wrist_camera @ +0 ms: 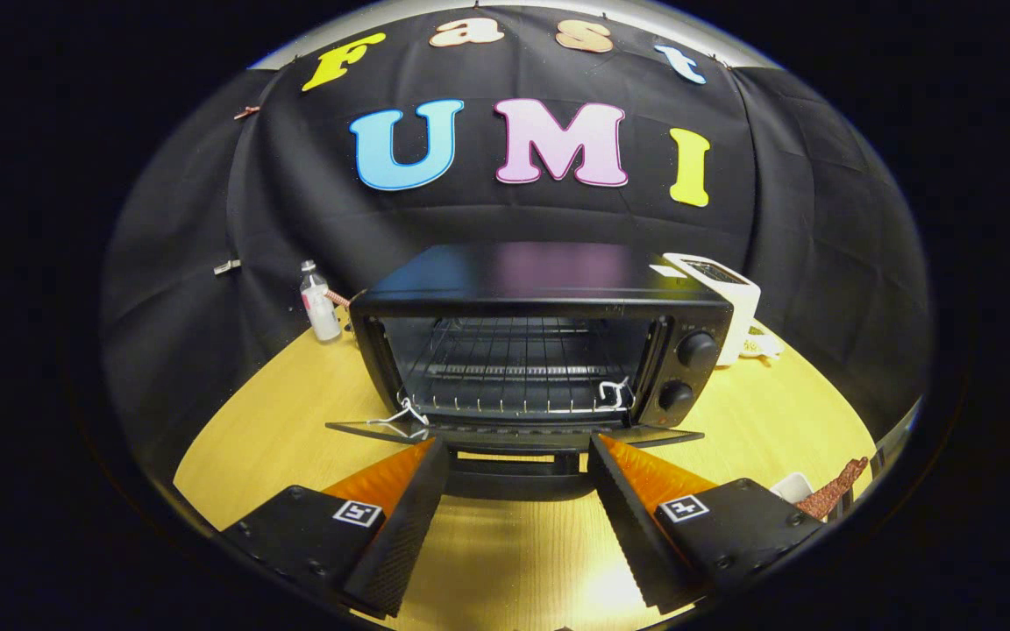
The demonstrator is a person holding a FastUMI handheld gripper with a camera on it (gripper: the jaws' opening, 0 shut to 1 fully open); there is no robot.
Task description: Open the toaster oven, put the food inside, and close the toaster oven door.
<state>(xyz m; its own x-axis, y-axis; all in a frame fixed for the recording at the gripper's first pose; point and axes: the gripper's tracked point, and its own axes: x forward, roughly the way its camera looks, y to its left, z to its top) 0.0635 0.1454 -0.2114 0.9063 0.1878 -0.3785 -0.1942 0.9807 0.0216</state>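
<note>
wooden table (295, 438), open toaster oven (540, 342) just ahead of spread hand-held gripper (518, 447)

The gripper (518, 456) stood spread, its fingers hiding the corners of the toaster oven's dropped door (514, 431). A white appliance (724, 289) sat half hidden behind the oven. A brown item (834, 492) was cut off.

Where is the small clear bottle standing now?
The small clear bottle stands on the wooden table, beside the toaster oven at its knobless end, beyond the open fingers.
</note>
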